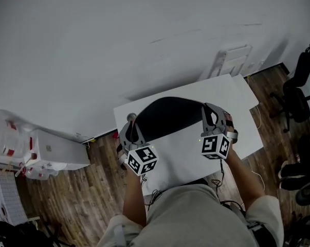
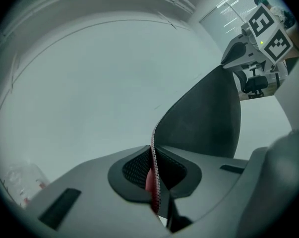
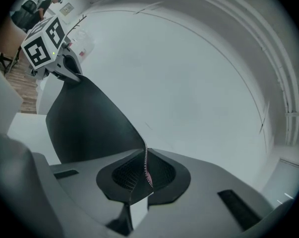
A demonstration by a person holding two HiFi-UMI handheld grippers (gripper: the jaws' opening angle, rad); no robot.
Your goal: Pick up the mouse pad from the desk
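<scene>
Near side, left: left gripper has its jaws clamped on the stitched edge of the mouse pad.
Near side, right: right gripper pinches the opposite edge, jaws closed on the fabric.
Between the two: the mouse pad hangs in the air from both grips, bowed, and seems clear of the white desk below.
Step in hand: lifting the pad away.
Doing it well: raise both ends at one pace, level, with even pressure; a limp pad pulled unevenly may twist or slip from a pinch.
Far side: a plain white wall.
</scene>
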